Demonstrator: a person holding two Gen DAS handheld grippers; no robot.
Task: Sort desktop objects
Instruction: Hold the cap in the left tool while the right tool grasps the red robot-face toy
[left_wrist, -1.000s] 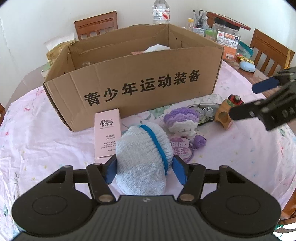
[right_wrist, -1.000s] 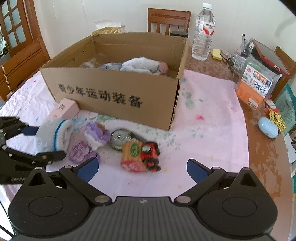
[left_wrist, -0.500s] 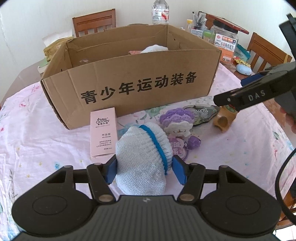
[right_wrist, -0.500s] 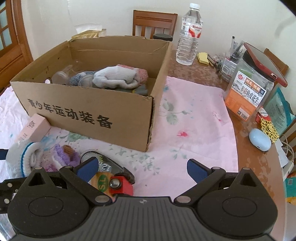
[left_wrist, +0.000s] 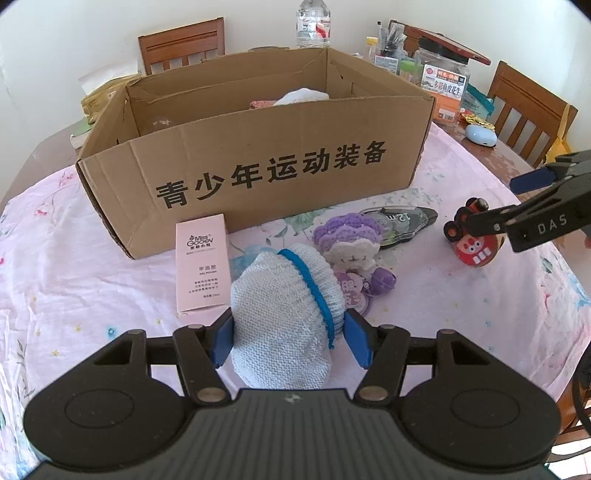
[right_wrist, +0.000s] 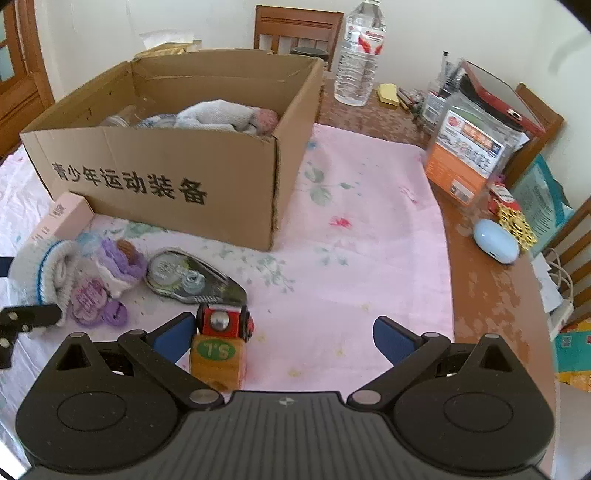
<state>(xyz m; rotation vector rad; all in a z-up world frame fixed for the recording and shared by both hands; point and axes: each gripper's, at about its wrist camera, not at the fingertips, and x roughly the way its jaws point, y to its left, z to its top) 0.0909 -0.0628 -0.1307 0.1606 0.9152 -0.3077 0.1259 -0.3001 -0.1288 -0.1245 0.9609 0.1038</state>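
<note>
Cardboard box (left_wrist: 258, 173) contents mostly hidden

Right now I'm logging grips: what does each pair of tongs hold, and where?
Left tongs squeeze the knitted hat across its sides. Right tongs stand open around the toy train, holding nothing.

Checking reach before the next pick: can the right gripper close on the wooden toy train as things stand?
Probably yes. The right gripper is open, the wooden toy train already sits between its fingers, beside the left one, and nothing blocks closing.
</note>
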